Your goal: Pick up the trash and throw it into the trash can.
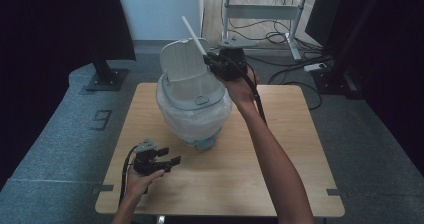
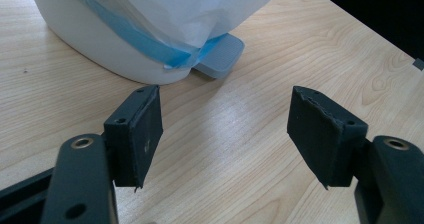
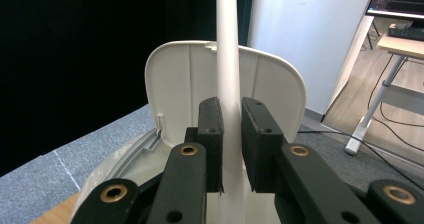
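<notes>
A wooden desk (image 1: 280, 149) carries a white pedal bin (image 1: 192, 109), which stands toward its far-left part. The bin is lined with a thin, pale plastic bag (image 1: 197, 116) whose edge is folded down over the outside of the body. Its lid (image 1: 182, 66) stands open, tilted back, and a grey foot pedal (image 2: 220, 54) sticks out at the base toward the person.

The bin looks like hollow plastic, so it is probably light and could slide or tip if pushed; the bag is soft, loose and likely slippery.

The thing in hand is a long, thin white stick (image 1: 194, 34), perhaps a straw or tube. It is held above the open mouth of the bin, in front of the raised lid, slanting up and away to the left. It looks light, stiff and smooth, so it may pivot or slip if gripped lightly; a hold near its lower end, where it is gripped now, leaves its length free to aim into the bin.

The right gripper (image 3: 231, 134) is clamped on the stick, its two black pads (image 3: 210, 144) pressed against either side of it.

The left gripper (image 1: 170, 156) rests low over the desk near the front-left, just in front of the bin. Its jaws stand wide apart with nothing between them, only bare wood.
</notes>
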A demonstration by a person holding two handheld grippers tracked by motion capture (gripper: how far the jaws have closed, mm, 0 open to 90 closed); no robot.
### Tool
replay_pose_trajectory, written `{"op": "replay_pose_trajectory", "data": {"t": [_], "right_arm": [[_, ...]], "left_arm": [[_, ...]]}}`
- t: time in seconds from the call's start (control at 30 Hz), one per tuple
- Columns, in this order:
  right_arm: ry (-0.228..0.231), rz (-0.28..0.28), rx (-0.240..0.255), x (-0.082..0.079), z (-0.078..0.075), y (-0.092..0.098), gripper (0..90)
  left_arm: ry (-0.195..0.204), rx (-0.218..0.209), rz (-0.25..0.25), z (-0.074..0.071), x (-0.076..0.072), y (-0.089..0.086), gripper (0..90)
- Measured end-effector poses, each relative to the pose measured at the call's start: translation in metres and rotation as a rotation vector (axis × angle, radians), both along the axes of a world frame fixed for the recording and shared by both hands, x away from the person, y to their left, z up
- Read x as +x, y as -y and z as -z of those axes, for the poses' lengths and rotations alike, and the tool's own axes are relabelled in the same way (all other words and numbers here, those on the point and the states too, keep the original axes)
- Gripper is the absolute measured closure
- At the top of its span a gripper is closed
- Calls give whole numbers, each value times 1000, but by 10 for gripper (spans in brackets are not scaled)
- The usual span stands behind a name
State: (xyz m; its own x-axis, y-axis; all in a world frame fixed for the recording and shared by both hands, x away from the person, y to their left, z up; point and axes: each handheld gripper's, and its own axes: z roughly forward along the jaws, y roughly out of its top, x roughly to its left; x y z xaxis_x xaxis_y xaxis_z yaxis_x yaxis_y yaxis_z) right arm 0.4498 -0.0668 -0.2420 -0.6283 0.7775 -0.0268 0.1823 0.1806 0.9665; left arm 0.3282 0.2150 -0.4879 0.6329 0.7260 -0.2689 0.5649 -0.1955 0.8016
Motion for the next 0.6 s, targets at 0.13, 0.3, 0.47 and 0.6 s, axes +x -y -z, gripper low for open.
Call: {"op": "replay_pose_trajectory", "data": {"t": [0.13, 0.3, 0.47, 0.6], "right_arm": [[-10, 0, -4, 9, 1, -9, 795], [-18, -3, -16, 20, 6, -20, 795], [-40, 9, -17, 30, 12, -28, 795], [-50, 23, -24, 38, 17, -36, 795]], "left_arm": [[-2, -1, -2, 0, 1, -2, 301], [2, -9, -7, -1, 1, -5, 301], [-1, -3, -4, 0, 1, -4, 301], [2, -7, -7, 0, 1, -5, 302]]}}
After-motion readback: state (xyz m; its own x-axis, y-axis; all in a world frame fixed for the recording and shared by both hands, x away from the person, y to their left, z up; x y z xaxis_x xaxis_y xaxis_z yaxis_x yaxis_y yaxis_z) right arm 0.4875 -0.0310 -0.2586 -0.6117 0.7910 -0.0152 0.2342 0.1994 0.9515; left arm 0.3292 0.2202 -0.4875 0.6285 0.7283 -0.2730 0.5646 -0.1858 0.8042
